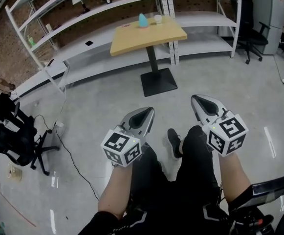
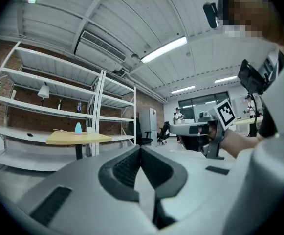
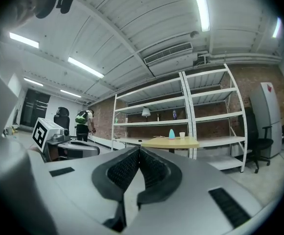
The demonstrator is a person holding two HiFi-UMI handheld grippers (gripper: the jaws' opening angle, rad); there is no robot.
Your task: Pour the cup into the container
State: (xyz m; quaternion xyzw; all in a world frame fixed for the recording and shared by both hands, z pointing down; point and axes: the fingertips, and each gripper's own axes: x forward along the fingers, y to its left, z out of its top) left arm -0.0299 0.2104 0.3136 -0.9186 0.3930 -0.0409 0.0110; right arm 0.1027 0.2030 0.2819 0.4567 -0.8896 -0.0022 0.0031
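Facing table [image 1: 132, 39] from well off; left gripper [image 1: 147, 112] and right gripper [image 1: 199, 101] clenched, empty. Walk close, open before cup [image 1: 157, 18], avoid bumping container [image 1: 142, 20].

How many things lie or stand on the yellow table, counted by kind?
On the yellow table:
White cup: 1
Turquoise container: 1
Small flat thing, too small to identify: 1
Total: 3

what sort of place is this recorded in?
Probably a lab or workshop: white industrial shelving against a brick wall, bare concrete floor, office chairs, one small table.
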